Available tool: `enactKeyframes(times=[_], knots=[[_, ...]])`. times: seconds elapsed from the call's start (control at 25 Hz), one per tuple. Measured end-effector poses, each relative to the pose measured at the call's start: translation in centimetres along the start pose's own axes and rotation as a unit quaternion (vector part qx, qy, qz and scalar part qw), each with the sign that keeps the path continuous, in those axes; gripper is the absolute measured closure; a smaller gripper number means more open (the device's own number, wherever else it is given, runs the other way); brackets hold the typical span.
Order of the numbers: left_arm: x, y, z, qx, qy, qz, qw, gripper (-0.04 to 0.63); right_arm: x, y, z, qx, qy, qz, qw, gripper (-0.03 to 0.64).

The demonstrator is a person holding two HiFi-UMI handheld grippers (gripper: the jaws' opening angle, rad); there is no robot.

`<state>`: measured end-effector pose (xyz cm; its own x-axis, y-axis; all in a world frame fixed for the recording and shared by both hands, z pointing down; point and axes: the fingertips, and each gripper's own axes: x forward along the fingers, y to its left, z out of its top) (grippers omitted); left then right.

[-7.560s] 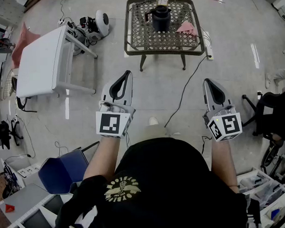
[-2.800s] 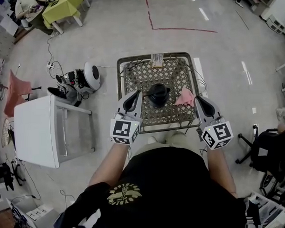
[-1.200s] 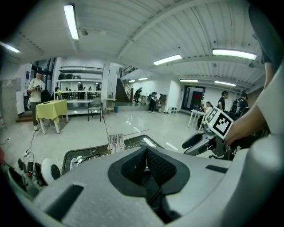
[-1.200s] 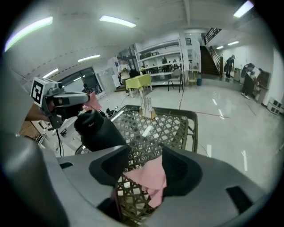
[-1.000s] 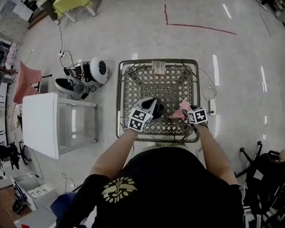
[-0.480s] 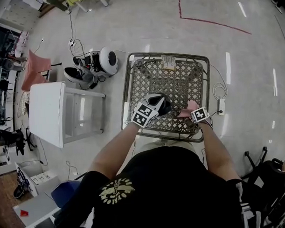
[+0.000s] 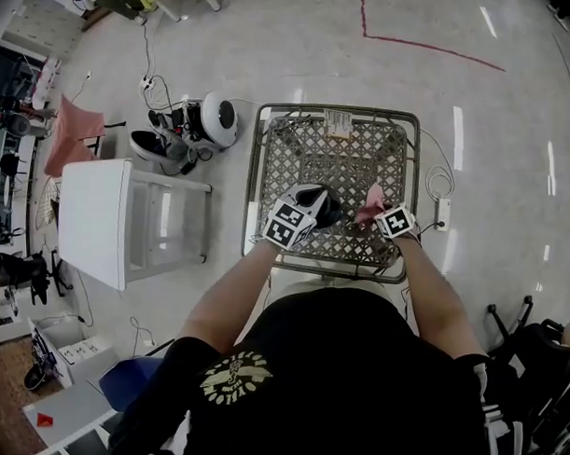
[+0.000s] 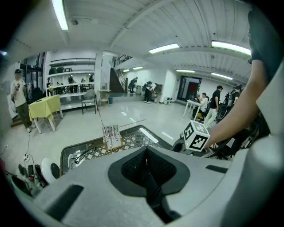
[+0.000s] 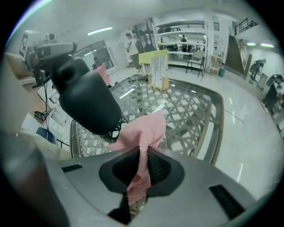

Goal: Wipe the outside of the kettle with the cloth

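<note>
A black kettle (image 7: 327, 209) stands on the metal lattice table (image 7: 256, 167); the right gripper view shows it large at the left (image 9: 88, 99). My left gripper (image 7: 308, 201) rests against the kettle's left side, its jaws shut with nothing between them (image 8: 146, 170). Just right of the kettle, the pink cloth (image 7: 370, 204) is bunched up. My right gripper (image 7: 375, 213) points steeply down onto the cloth. Its jaws are closing and the cloth (image 9: 144, 131) is pinched between its pads (image 9: 142, 166).
A small card stand (image 7: 337, 125) and a pair of glasses (image 8: 82, 155) lie at the table's far side. A white side table (image 7: 98, 219) stands to the left. A round white device (image 7: 216, 122) with cables sits on the floor, and a power strip (image 7: 442, 213) lies right of the table.
The right gripper has sunk onto the pink cloth and closed on it, and the cloth now stands bunched up. The left gripper has stayed beside the kettle.
</note>
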<state>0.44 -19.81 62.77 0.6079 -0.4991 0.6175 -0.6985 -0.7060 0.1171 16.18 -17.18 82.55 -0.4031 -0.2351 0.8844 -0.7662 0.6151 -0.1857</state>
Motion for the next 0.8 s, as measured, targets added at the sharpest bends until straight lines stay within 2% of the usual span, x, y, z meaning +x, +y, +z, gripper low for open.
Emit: enactKeyframes(times=[0.24, 0.4, 0.6, 0.8], knots=[[0.0, -0.5, -0.5, 0.022, 0.016, 0.007, 0.9996, 0.588, -0.2, 3.8, 8.3, -0.125, -0.039, 0.038, 0.991, 0.577], [0.4, -0.5, -0.3, 0.018, 0.026, 0.005, 0.9995, 0.588, -0.5, 6.5, 11.4, -0.182, -0.044, 0.077, 0.979, 0.577], [0.2, -0.5, -0.7, 0.033, 0.034, 0.010, 0.9988, 0.588, -1.4, 9.7, 12.1, -0.239, -0.049, 0.119, 0.963, 0.577], [0.4, -0.6, -0.6, 0.054, 0.030, 0.016, 0.9980, 0.588, -2.3, 10.9, 9.6, -0.228, -0.051, 0.137, 0.963, 0.578]])
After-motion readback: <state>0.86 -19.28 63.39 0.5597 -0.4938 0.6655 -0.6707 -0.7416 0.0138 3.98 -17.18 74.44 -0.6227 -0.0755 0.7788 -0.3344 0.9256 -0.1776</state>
